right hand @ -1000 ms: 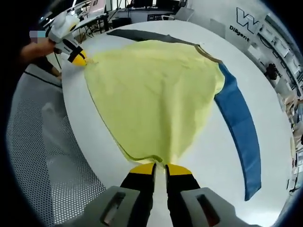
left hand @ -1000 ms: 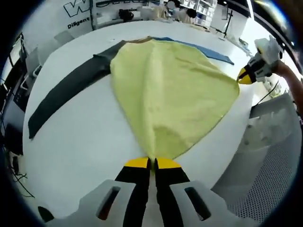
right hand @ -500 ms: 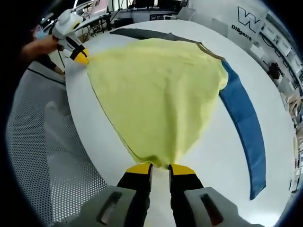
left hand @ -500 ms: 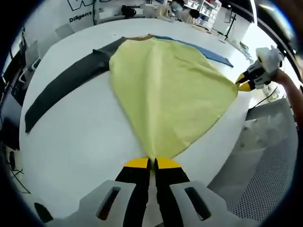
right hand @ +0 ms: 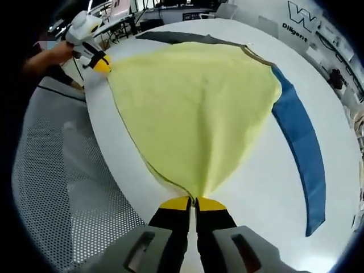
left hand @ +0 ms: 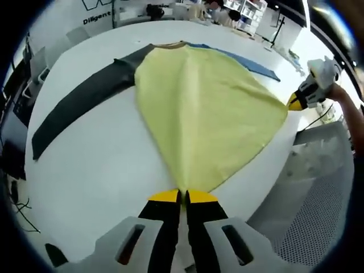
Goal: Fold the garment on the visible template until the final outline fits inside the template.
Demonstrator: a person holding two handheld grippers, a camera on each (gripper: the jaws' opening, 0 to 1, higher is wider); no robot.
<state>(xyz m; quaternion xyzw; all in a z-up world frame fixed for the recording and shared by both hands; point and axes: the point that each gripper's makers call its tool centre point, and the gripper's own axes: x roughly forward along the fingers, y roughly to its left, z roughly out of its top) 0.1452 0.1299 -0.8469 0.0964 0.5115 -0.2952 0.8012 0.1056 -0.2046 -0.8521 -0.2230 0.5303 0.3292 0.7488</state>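
Our jaws are clenched on both sides: the left gripper (left hand: 182, 196) pinches one hem corner of the yellow garment (left hand: 205, 114), and the right gripper (right hand: 193, 202) pinches the opposite hem corner. Between them we hold the hem stretched taut, with the garment spread flat across the white worktop (left hand: 96, 159). Its dark grey sleeve (left hand: 79, 105) and blue sleeve (right hand: 304, 153) lie stretched out to either side.
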